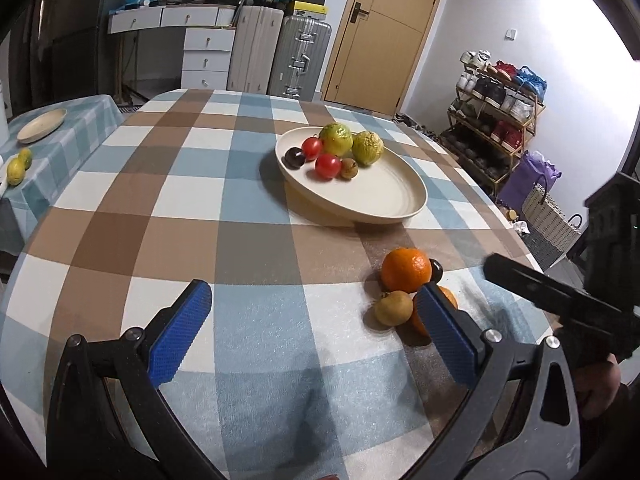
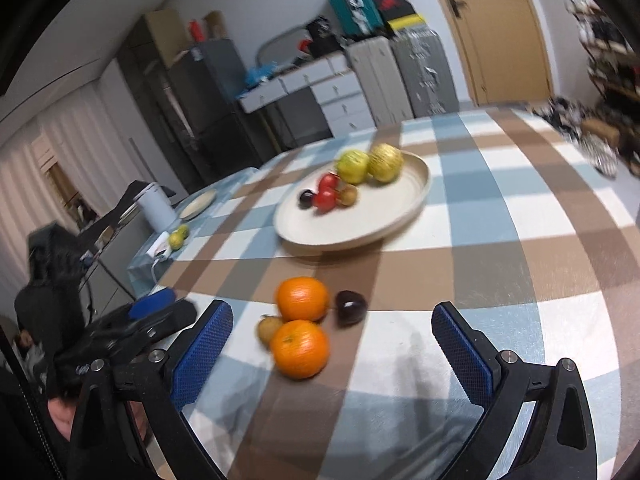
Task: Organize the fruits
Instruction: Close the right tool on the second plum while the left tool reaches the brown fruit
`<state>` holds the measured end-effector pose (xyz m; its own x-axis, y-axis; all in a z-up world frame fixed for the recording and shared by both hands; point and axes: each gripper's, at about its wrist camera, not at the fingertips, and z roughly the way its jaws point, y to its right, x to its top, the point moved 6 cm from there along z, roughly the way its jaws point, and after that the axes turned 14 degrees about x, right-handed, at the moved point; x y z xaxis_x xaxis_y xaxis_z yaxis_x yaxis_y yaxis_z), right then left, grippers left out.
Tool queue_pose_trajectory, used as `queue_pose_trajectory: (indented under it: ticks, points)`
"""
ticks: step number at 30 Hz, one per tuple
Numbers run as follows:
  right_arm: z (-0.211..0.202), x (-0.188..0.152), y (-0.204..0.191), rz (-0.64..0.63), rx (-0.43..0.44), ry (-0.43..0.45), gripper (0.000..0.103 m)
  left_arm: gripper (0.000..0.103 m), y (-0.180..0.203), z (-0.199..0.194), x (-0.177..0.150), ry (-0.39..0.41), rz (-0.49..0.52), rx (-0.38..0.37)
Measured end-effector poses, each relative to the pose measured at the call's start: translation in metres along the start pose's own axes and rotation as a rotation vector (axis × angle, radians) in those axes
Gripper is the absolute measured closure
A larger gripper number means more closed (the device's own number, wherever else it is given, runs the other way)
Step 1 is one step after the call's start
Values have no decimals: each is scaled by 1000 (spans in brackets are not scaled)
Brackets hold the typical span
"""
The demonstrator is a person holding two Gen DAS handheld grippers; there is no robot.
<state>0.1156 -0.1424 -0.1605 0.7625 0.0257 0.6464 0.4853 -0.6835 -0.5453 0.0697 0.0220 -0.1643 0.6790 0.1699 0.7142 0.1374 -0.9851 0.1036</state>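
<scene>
A cream plate (image 1: 384, 196) (image 2: 400, 216) on the checked table holds two yellow-green fruits (image 1: 352, 142), two red tomatoes (image 1: 327, 166), a dark plum and a small brown fruit. On the cloth nearer me lie two oranges (image 1: 406, 270) (image 2: 300, 348), a small brown fruit (image 1: 394, 308) (image 2: 269, 327) and a dark plum (image 2: 350, 307). My left gripper (image 1: 316, 320) is open and empty above the cloth, its right finger in front of the second orange. My right gripper (image 2: 332, 340) is open and empty, with the near orange between its fingers' line of sight. The right gripper also shows in the left wrist view (image 1: 560, 296).
A side table at the left holds a second cream plate (image 1: 42, 125), two yellow-green fruits (image 1: 18, 166) and a white jug (image 2: 156, 208). Suitcases, drawers, a door and a shoe rack (image 1: 496, 120) stand beyond the table's far edge.
</scene>
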Motion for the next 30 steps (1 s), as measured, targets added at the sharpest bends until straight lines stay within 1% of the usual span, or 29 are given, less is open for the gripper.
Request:
queue_pose_trajectory:
  ticks: [1, 2, 4, 5, 10, 14, 15, 17, 19, 23, 27, 30]
  points:
    - [3, 1, 4, 13, 2, -7, 12, 1, 1, 2, 1, 1, 5, 2]
    - [8, 2, 8, 24, 2, -22, 17, 1, 1, 4, 2, 2, 8, 1]
    - [14, 2, 14, 30, -9, -43, 18, 1, 2, 8, 5, -4, 8, -2]
    - [17, 3, 15, 29, -11, -50, 21, 1, 2, 11, 6, -11, 6, -5]
    - [31, 3, 18, -8, -31, -104, 29, 1, 6, 23, 10, -32, 12, -15]
    - [40, 2, 19, -37, -53, -153, 44, 1, 9, 29, 14, -43, 22, -15]
    - [41, 2, 19, -40, -52, -153, 45, 1, 9, 30, 15, -45, 23, -16]
    - [41, 3, 18, -60, -63, -155, 52, 1, 10, 33, 17, -46, 31, -12]
    - [41, 4, 18, -75, -84, -160, 54, 1, 11, 34, 19, -46, 37, -10]
    - [43, 1, 20, -63, -43, -175, 58, 1, 11, 35, 21, -48, 40, -7]
    - [45, 1, 20, -53, -29, -183, 60, 1, 14, 39, 22, -59, 47, -6]
    - [51, -3, 20, -46, -13, -223, 70, 1, 17, 40, 22, -64, 56, 0]
